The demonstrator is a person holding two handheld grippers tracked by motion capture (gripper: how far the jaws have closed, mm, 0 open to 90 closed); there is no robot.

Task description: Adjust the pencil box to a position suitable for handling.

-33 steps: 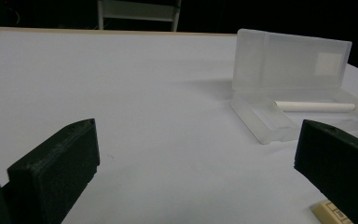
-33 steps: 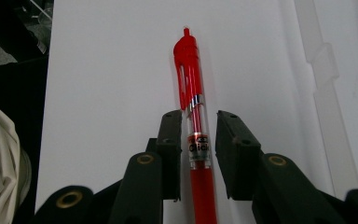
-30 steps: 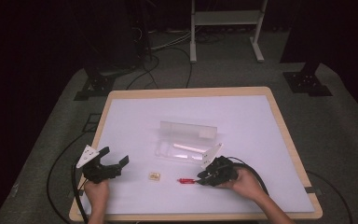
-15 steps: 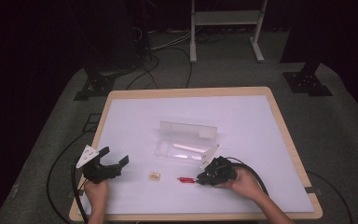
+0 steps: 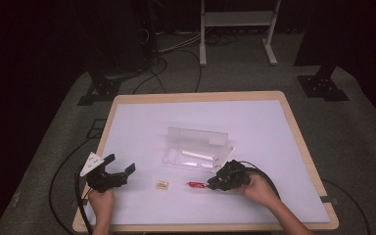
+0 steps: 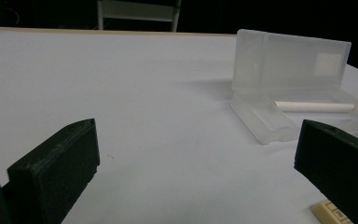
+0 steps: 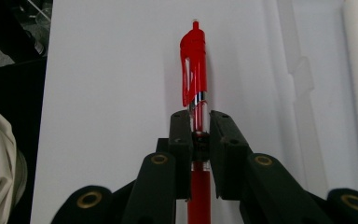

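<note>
A red pen (image 5: 194, 185) lies on the white table top near the front, with its clip end pointing left. My right gripper (image 5: 209, 185) is at its right end. In the right gripper view the jaws have just been closing and now press on the pen's barrel (image 7: 193, 60), so my right gripper (image 7: 199, 116) is shut on it. At the front left my left gripper (image 5: 121, 164) is held open with nothing between its jaws. In its own view my left gripper (image 6: 196, 154) faces an open clear plastic case (image 6: 289, 70).
The clear case (image 5: 198, 149) sits mid-table with its lid up, and a white stick (image 5: 198, 155) lies in its tray. A small tan tag (image 5: 162, 185) lies between the two grippers. The table's wooden rim (image 5: 196, 97) frames the white top, and cables trail on the floor beyond.
My right gripper has edged slightly left along the red pen. The left gripper and the case have stayed where they were.
</note>
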